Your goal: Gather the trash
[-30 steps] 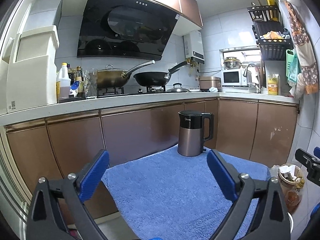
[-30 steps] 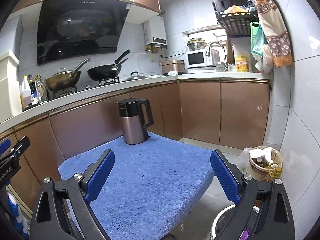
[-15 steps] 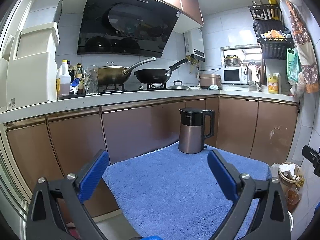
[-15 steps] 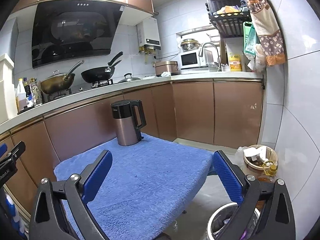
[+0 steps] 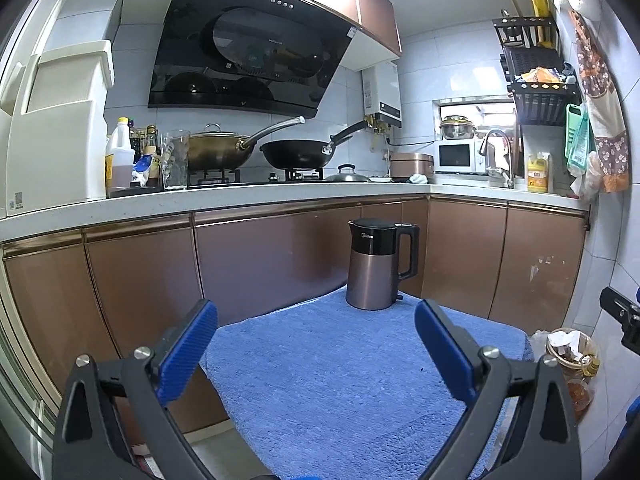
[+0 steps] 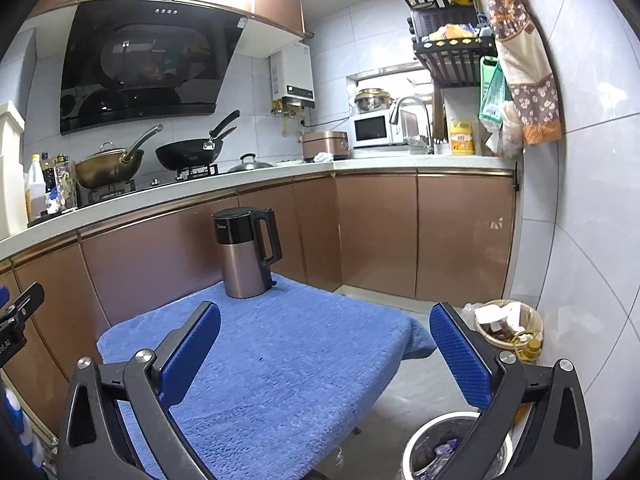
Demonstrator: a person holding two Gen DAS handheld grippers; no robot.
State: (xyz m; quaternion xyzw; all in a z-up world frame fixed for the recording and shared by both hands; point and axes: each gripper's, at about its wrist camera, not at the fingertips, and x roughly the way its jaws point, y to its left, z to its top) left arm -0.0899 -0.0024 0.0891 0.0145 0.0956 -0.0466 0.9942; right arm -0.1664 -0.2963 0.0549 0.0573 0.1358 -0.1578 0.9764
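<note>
My left gripper (image 5: 316, 316) is open and empty above the near part of a blue towel-covered table (image 5: 340, 380). My right gripper (image 6: 326, 316) is open and empty above the table's right side (image 6: 280, 360). A round white trash bin (image 6: 448, 452) lined with a bag stands on the floor under the right gripper, with purple scraps inside. A wicker basket (image 6: 508, 324) full of paper scraps stands on the floor by the right wall; it also shows in the left wrist view (image 5: 568, 348). No loose trash shows on the towel.
A steel and black electric kettle (image 5: 374, 264) stands at the far edge of the table, also in the right wrist view (image 6: 246, 252). Brown cabinets (image 5: 260, 256) and a counter with woks (image 5: 296, 152) run behind. A tiled wall (image 6: 580, 240) is close on the right.
Both grippers have risen and tipped slightly; the right view has swung right, bringing the white trash bin into view. Both stay open and empty.
</note>
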